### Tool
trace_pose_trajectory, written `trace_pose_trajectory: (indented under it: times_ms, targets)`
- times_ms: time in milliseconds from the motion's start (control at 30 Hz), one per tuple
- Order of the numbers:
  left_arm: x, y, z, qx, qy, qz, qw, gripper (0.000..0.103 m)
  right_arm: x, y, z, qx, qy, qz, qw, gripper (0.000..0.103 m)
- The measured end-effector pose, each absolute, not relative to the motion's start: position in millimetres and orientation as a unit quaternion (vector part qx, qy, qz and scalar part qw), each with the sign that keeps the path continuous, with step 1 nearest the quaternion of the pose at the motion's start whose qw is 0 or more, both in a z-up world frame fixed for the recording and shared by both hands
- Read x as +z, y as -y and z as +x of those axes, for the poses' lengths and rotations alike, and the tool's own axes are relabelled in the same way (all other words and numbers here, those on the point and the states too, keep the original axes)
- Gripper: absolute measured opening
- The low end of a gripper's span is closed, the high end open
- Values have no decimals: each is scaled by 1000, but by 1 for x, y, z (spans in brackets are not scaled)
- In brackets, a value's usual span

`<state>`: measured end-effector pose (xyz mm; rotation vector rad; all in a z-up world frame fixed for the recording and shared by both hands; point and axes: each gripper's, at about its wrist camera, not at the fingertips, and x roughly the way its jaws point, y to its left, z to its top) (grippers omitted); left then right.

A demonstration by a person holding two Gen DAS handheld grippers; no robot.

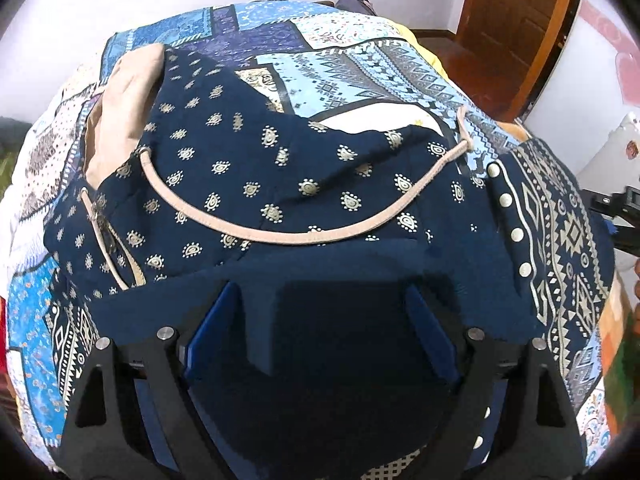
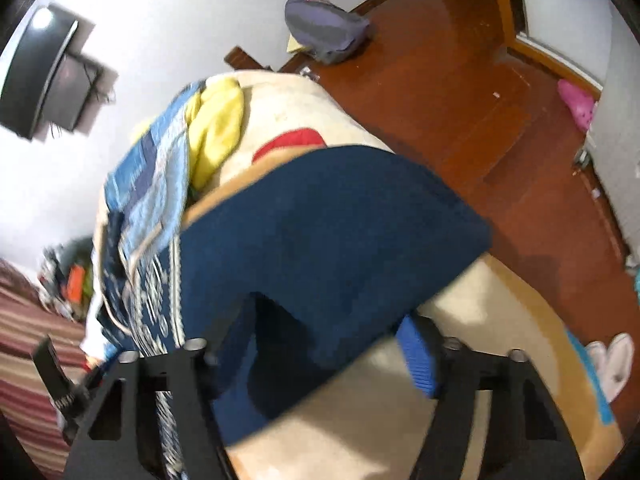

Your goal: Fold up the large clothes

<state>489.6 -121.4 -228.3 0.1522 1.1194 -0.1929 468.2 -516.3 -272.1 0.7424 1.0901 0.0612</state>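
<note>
A large navy garment with gold paisley print, a beige neckline cord and a beige lining lies spread on the bed. Its plain navy fabric runs in between the blue fingers of my left gripper, which stands wide apart over it. In the right wrist view a plain navy part of the garment hangs over the bed's edge and drapes over my right gripper. Its right blue finger shows; the left one is hidden by cloth. That view is blurred.
A blue patchwork bedspread covers the bed. A yellow cloth and a red patch lie on the cream mattress. A grey backpack sits on the wooden floor. A wooden door is at the far right.
</note>
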Motion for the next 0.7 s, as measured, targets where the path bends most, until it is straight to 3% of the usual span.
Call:
trace_pose_trajectory:
  times_ms: [33,100,167,467,700]
  targets:
    - [-227,119,489,-91,-530,67,840,87,-273,517,472,23,-500,355,790,45]
    - [-222,112,488,-86,-528,60,843,87,-273,516,478,13,-492,364,791,18]
    - [-214,104,483,-81,-521,59,848,87,-268,515,480,16,-484,378,789,9]
    - [-162,61,453,-54,-465,66,881,87,-165,475,470,59,-415,302,856,6]
    - [-124,9,421,-34,-425,30,904,87,-74,373,458,161,-370,238,883,5]
